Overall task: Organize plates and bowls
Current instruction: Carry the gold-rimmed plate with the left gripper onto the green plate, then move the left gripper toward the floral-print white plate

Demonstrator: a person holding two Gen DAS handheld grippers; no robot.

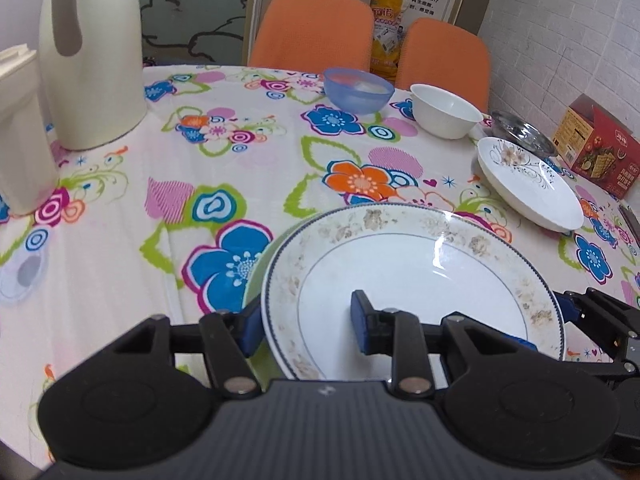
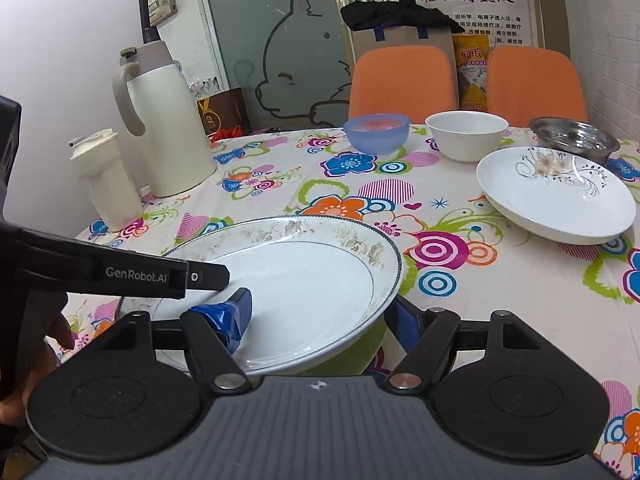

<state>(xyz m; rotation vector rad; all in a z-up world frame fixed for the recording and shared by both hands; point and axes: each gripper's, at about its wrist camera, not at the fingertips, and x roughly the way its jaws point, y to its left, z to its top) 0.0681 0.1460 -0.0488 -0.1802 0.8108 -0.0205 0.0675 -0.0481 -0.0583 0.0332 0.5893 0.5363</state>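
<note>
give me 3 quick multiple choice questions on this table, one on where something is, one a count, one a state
1. The blue bowl stands: A left of the white bowl; B on a flowered plate; C inside a steel bowl.
2. How many orange chairs show? A one; B two; C four.
3. The left gripper is: A open over bare cloth; B shut on the blue-rimmed plate; C holding a jug.

Answers: A, the bowls stand side by side, apart; B, two backs show; B, its pads clamp the rim.
</note>
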